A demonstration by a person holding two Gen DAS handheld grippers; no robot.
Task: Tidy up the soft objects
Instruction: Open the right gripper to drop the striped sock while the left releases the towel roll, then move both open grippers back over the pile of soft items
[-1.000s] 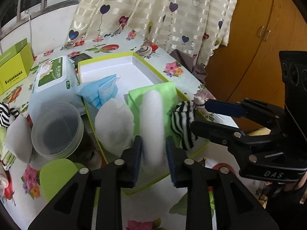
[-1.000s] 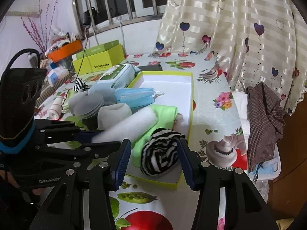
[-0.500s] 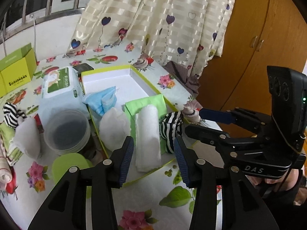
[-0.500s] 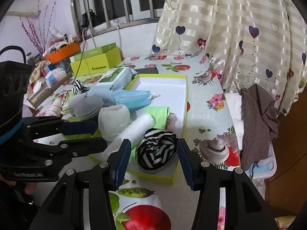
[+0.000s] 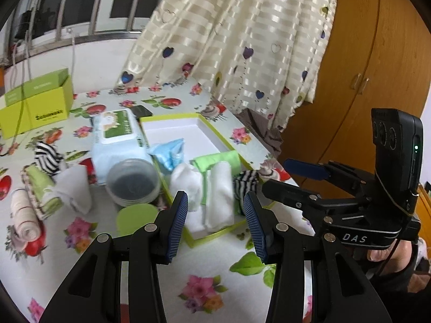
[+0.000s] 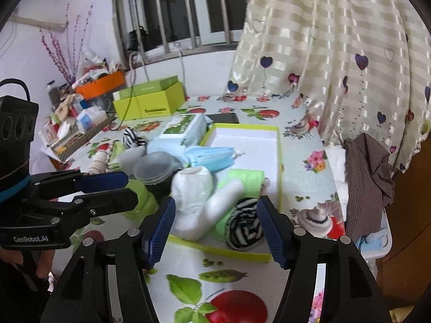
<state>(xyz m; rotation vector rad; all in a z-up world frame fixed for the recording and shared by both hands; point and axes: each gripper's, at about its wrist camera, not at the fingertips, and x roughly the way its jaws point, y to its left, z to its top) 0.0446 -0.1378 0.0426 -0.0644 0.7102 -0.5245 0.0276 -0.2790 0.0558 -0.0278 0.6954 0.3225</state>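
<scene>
1. A shallow white tray with a lime-green rim (image 5: 215, 132) is set on a flowered tablecloth (image 5: 204, 263). Soft items are packed at its near end; the far end is bare.
2. Left wrist view, in the tray: a white rolled towel (image 5: 219, 193) is laid lengthwise at the centre. A white sock bundle (image 5: 186, 183) is touching it at 9 o'clock. A striped black-and-white sock ball (image 5: 243, 185) sits at its 3 o'clock. A green cloth (image 5: 218, 160) lies under and behind them at 12 o'clock. Blue face masks (image 5: 169, 152) are seen at 11 o'clock.
3. The left gripper (image 5: 215, 220) is held above the tray's near rim, jaws apart, having just been opening; nothing is gripped, and the towel shows in the gap without being touched.
4. The right gripper (image 6: 215, 228) is likewise held with jaws wide apart, just opened further; the striped ball (image 6: 243, 228) and the towel (image 6: 207, 215) are framed between the pads, unpressed.
5. Outside the tray at 9 o'clock: a clear plastic tub (image 5: 133, 183), a green lid (image 5: 136, 215), a wipes pack (image 5: 118, 132).
6. Further at 9 o'clock: a second striped sock (image 5: 48, 157), a folded green cloth (image 5: 43, 188), a beige roll (image 5: 23, 215).
7. A green box (image 5: 35, 107) is noted at 10 o'clock; a curtain (image 5: 242, 35) at 12 o'clock.
</scene>
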